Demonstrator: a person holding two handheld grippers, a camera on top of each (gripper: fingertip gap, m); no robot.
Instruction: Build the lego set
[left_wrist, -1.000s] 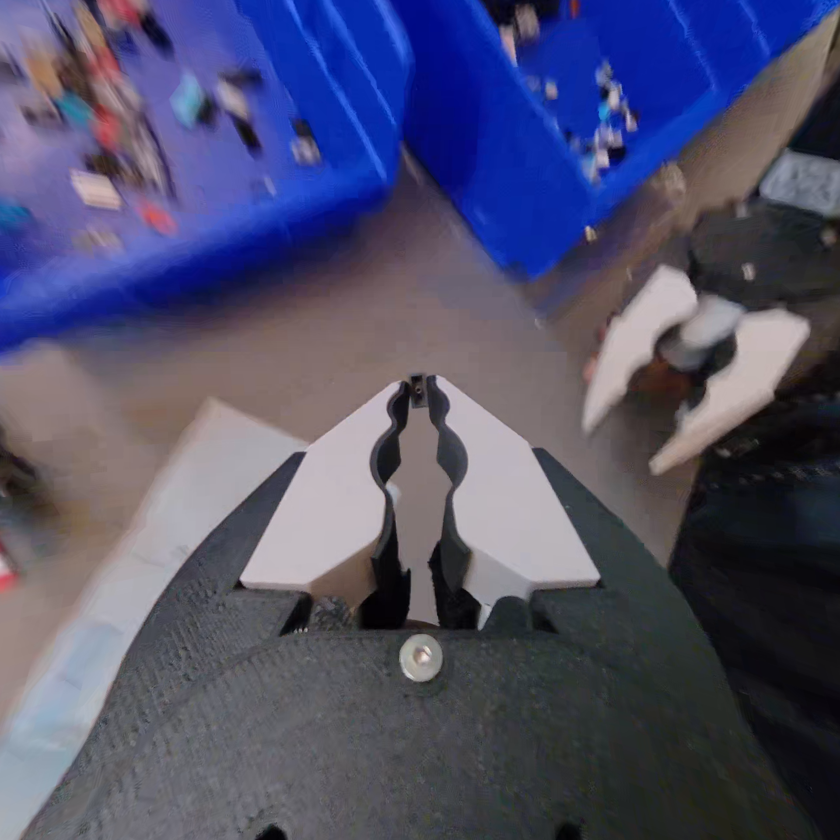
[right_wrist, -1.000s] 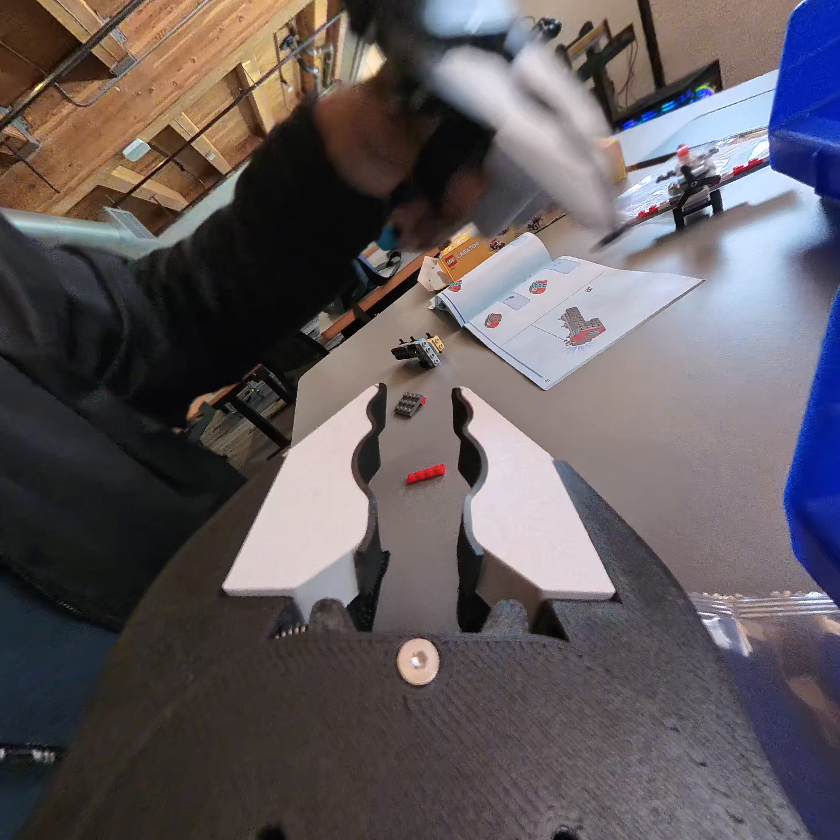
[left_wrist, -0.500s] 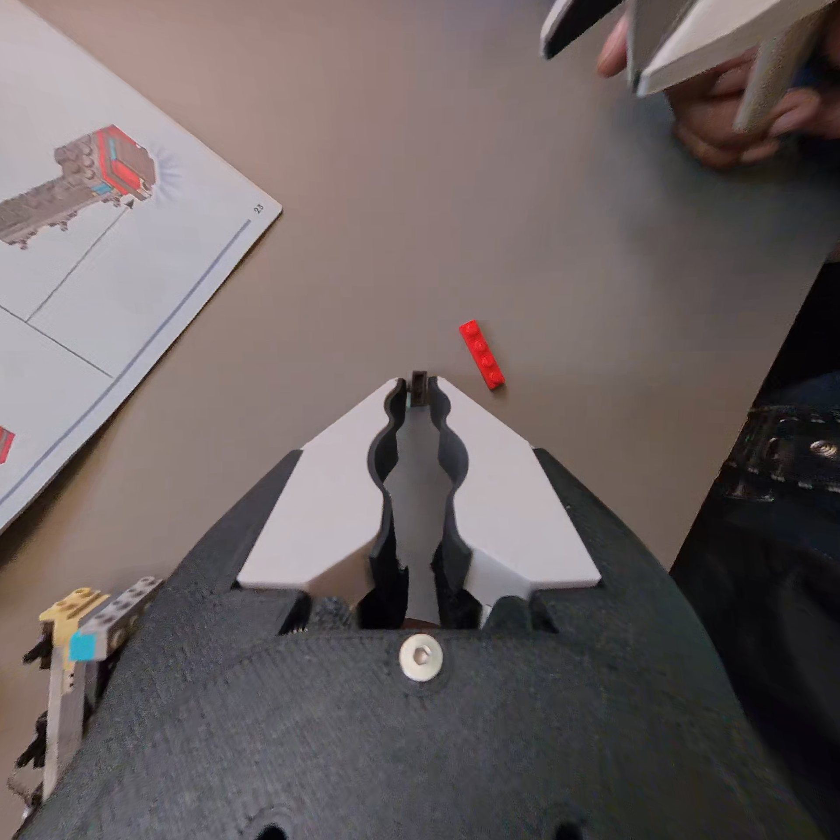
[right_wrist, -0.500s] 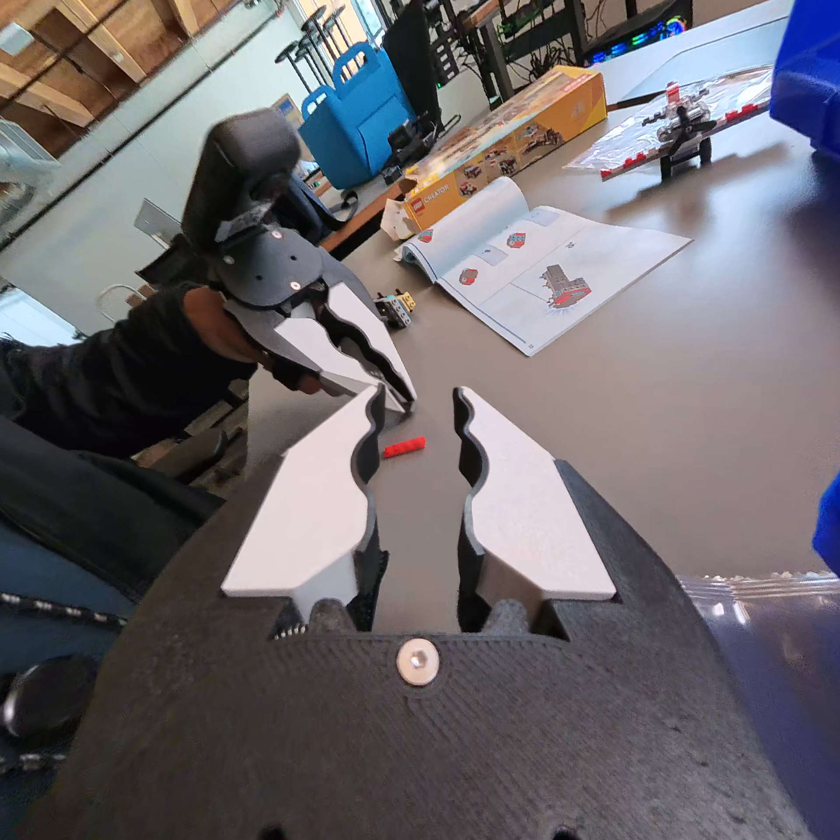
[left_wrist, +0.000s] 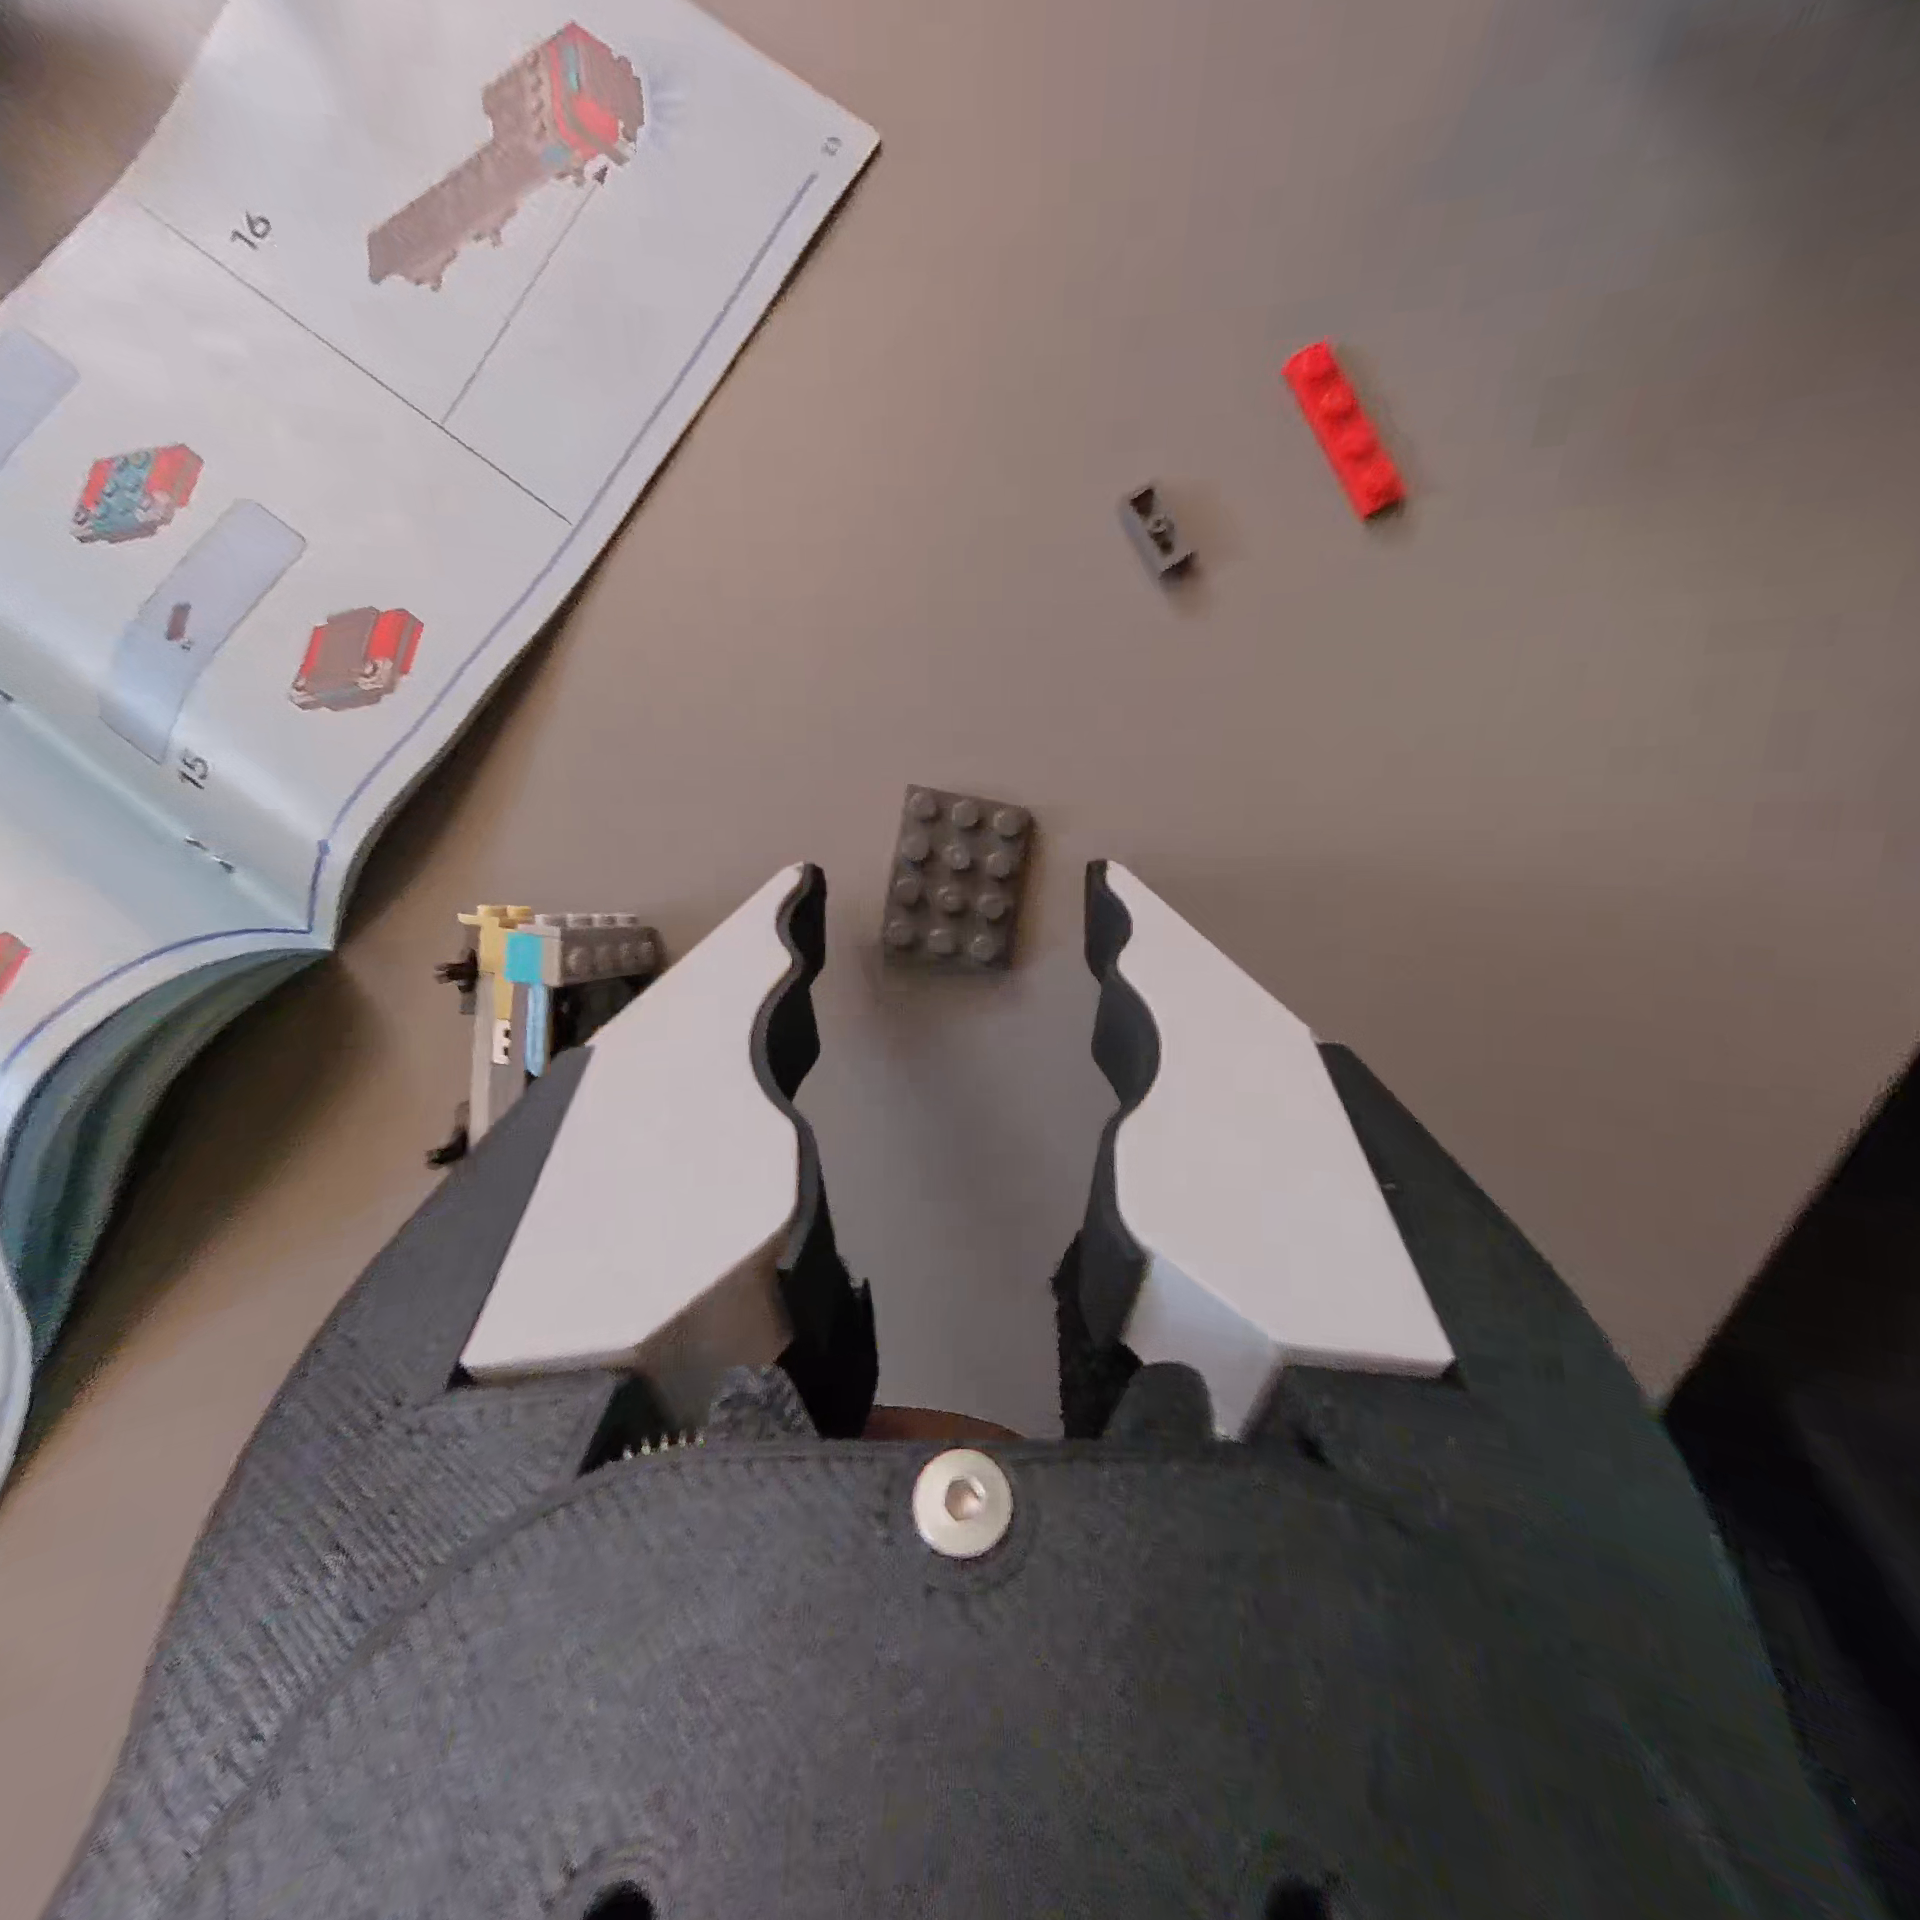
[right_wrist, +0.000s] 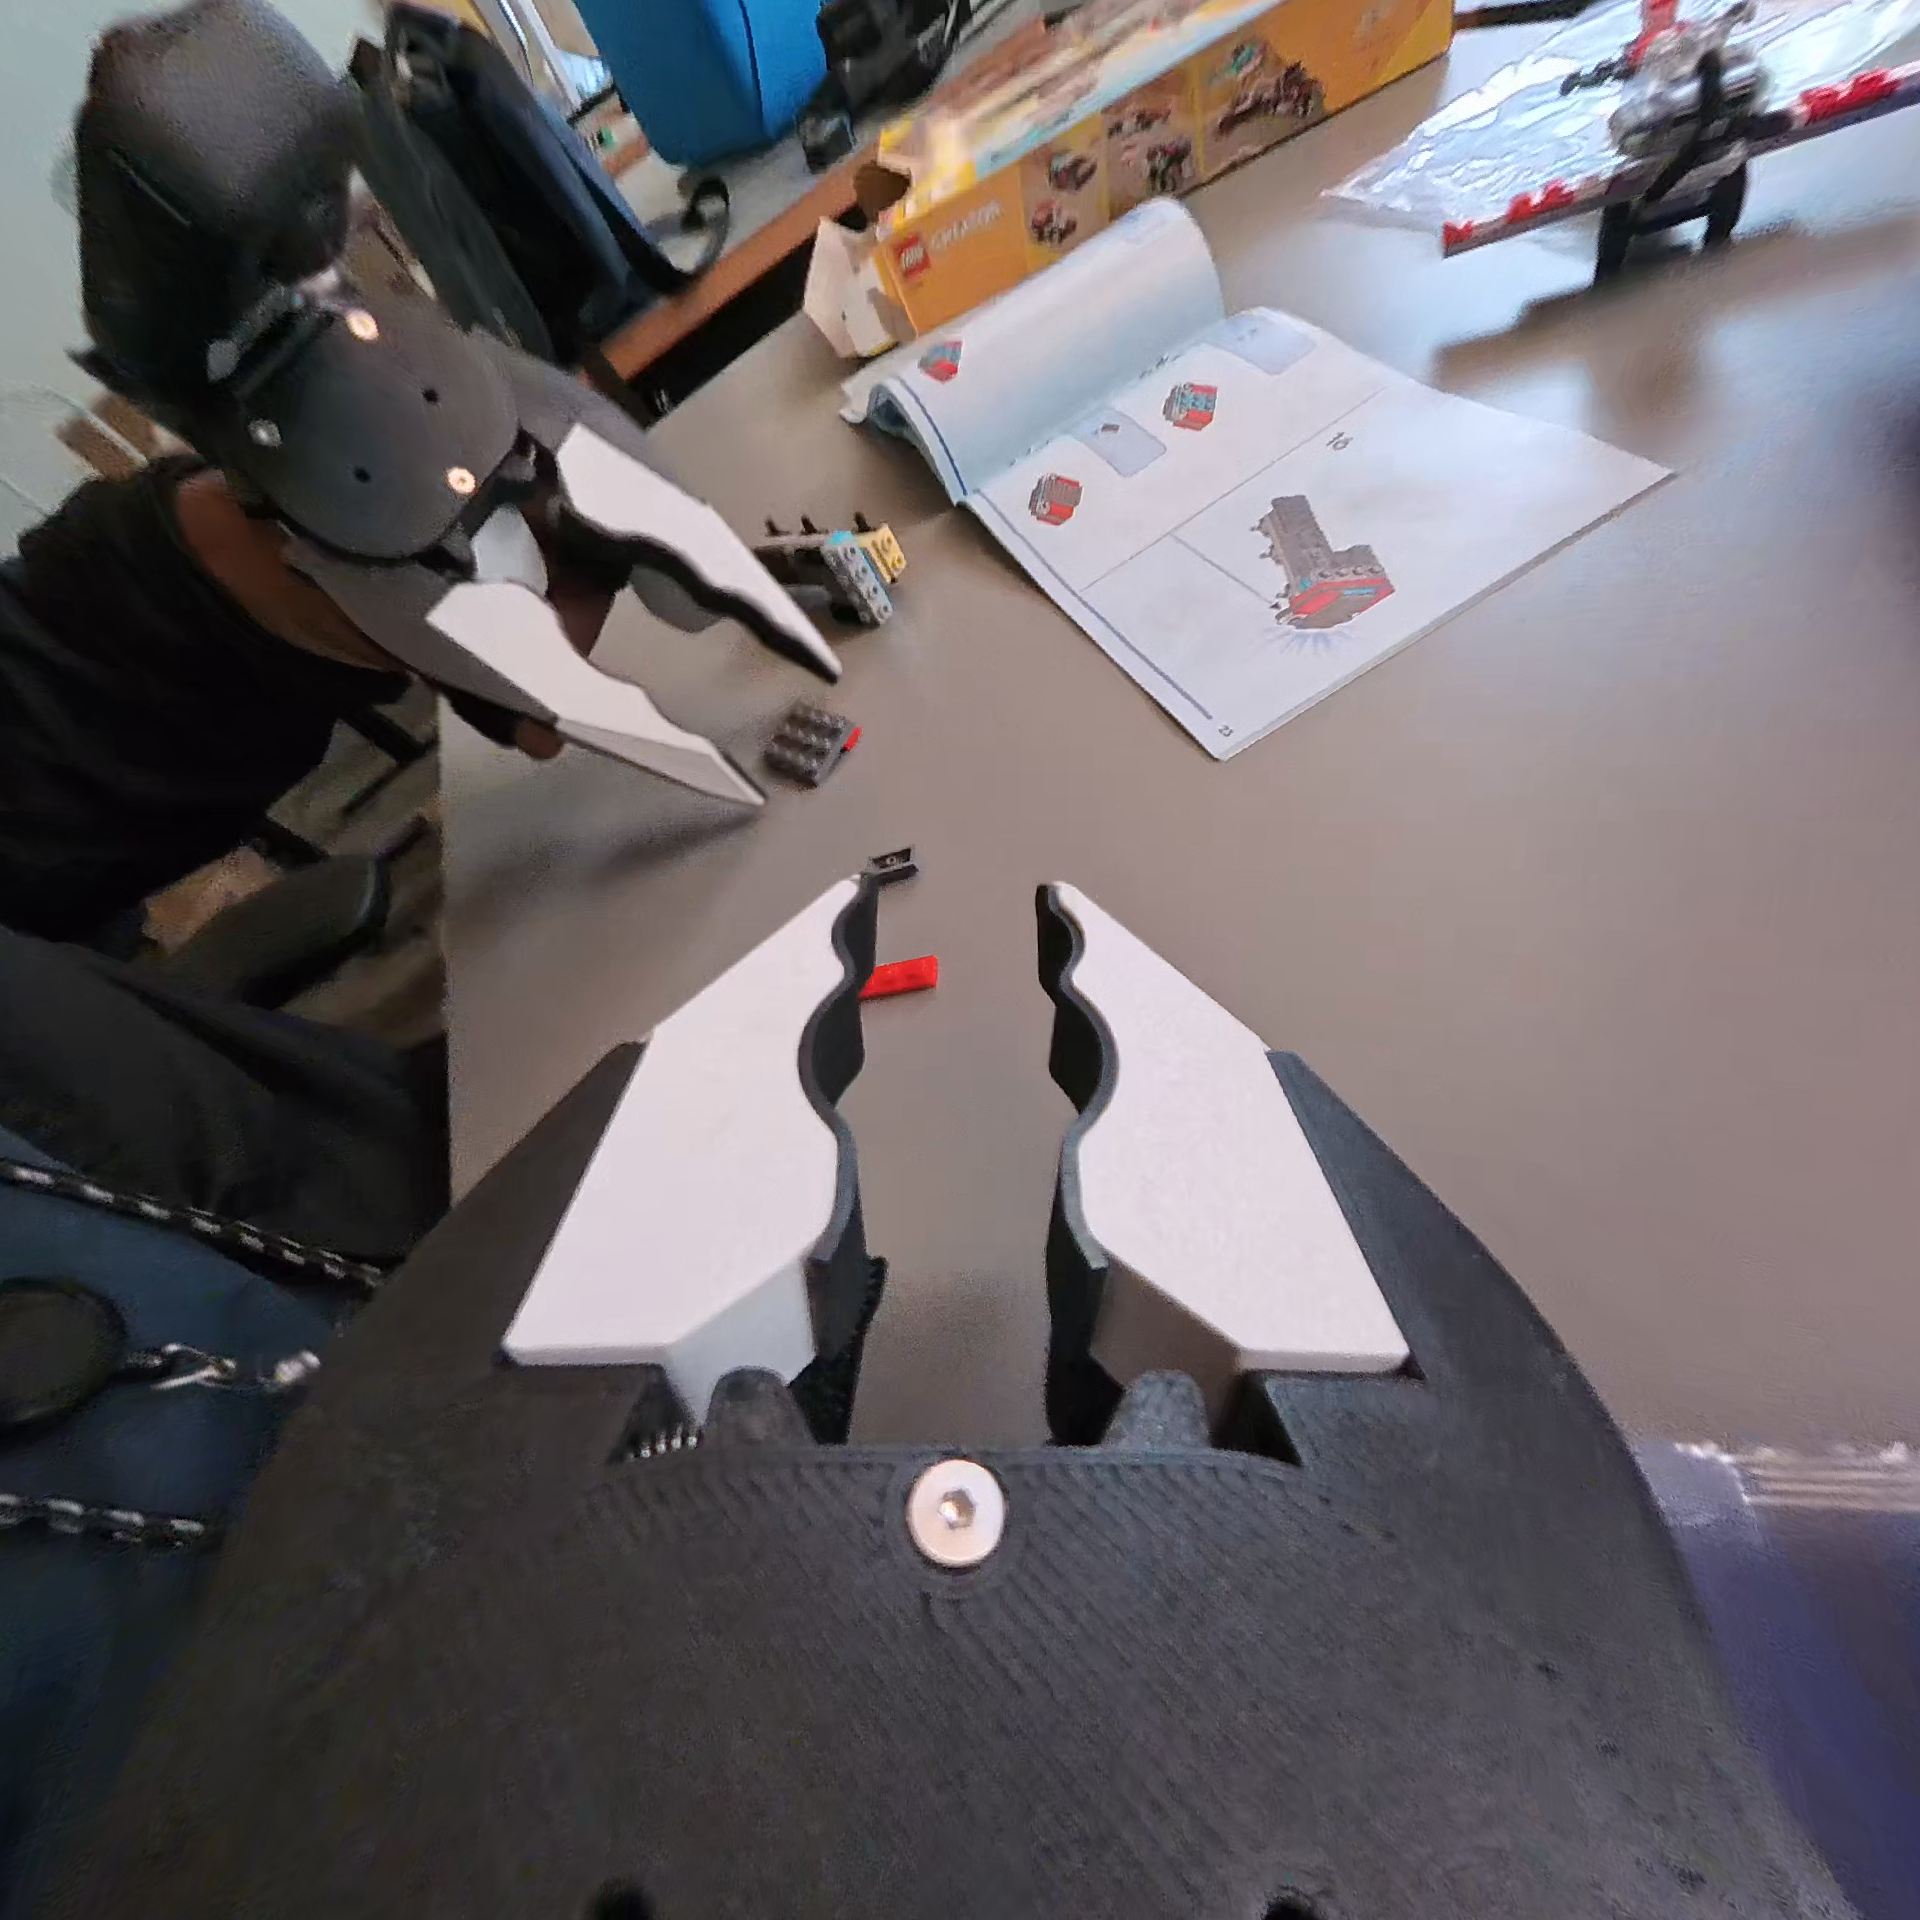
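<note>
My left gripper (left_wrist: 951, 878) is open and empty, just above a dark grey studded plate (left_wrist: 958, 879) on the table. Farther off lie a small dark grey piece (left_wrist: 1158, 532) and a red four-stud plate (left_wrist: 1343, 428). A partly built grey, yellow and blue model (left_wrist: 530, 987) lies left of the left fingers. My right gripper (right_wrist: 951, 894) is open and empty, with the red plate (right_wrist: 902, 977) between its fingers and the small dark piece (right_wrist: 894, 862) at its left tip. The left gripper (right_wrist: 800, 727) shows there beside the grey plate (right_wrist: 805, 743).
An open instruction booklet (left_wrist: 312, 468) lies at the left, also in the right wrist view (right_wrist: 1247, 499). A yellow set box (right_wrist: 1091, 135) and a finished plane model (right_wrist: 1683, 125) on a plastic bag stand at the back. The table edge runs at the right (left_wrist: 1766, 1247).
My left gripper swung from the blue bins to the table, let go of the small dark piece, opened and pulled back over the grey plate. The right gripper stayed open and moved little.
</note>
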